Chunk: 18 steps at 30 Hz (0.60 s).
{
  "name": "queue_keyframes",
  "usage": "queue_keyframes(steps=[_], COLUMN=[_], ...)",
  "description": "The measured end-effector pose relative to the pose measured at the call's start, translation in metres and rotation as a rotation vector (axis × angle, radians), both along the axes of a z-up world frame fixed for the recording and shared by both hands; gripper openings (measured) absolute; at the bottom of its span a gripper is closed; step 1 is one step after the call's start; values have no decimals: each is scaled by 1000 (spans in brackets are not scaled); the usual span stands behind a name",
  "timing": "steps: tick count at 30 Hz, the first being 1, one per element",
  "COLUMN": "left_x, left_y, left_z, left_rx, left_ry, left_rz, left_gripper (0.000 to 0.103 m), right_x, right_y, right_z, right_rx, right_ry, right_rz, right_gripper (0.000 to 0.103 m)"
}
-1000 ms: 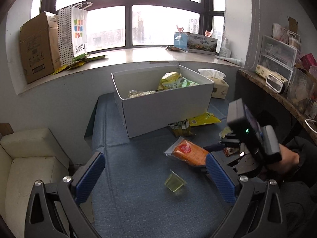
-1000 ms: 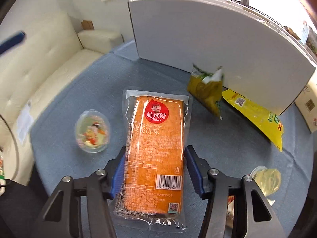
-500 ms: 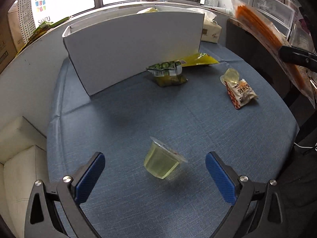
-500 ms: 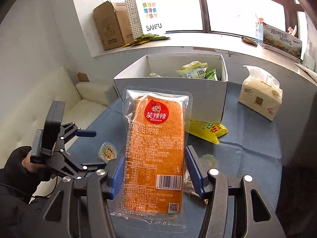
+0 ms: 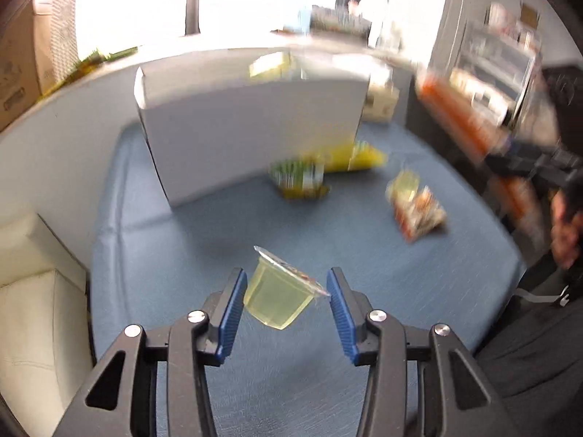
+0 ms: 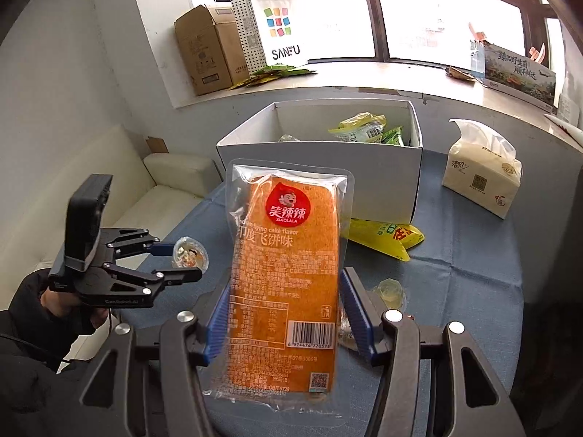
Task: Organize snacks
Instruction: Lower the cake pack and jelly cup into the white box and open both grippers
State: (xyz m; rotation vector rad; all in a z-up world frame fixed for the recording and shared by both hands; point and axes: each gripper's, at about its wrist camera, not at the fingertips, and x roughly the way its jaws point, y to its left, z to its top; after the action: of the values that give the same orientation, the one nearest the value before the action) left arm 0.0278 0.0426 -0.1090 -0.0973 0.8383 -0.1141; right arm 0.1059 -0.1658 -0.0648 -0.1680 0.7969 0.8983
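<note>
Snacks lie scattered on the blue table, and two are in hand. The orange cake packet stands upright, clamped by its long sides in the right gripper, raised off the table in front of the white box, a hold that keeps it flat and would let it drop in lengthwise. The jelly cup sits tilted between the pads of the left gripper near the table's front left edge; the jaws have just been closing around it, the left pad touching its wall and the right pad at its foil rim, though whether they press firmly yet is hard to tell. The box already holds green and yellow bags, so it is probably the destination. Against its front wall lie a yellow packet and a green packet; toward the right edge wait a second jelly cup and a small red-patterned packet. A tissue pack stands at the far right corner.
</note>
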Motion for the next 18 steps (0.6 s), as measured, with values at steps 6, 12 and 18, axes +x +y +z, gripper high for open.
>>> queue_keyframes(steps=[6,12,18], left_x=[19,99,176], left_y=[16,50,85], left_z=[73,124,129], left_rx=[-36,-96,-64], left_ry=[-203,-276,-234], left_rz=[39,68,155], left_gripper=[50,50,50], right_x=[26,94,167], right_y=[10,53,111], right_z=[29,72,73], right_rx=[75,128,40], right_ry=[-45,-77,-56], right_rz=[-56,-114,-172], right_gripper=[61,61,61])
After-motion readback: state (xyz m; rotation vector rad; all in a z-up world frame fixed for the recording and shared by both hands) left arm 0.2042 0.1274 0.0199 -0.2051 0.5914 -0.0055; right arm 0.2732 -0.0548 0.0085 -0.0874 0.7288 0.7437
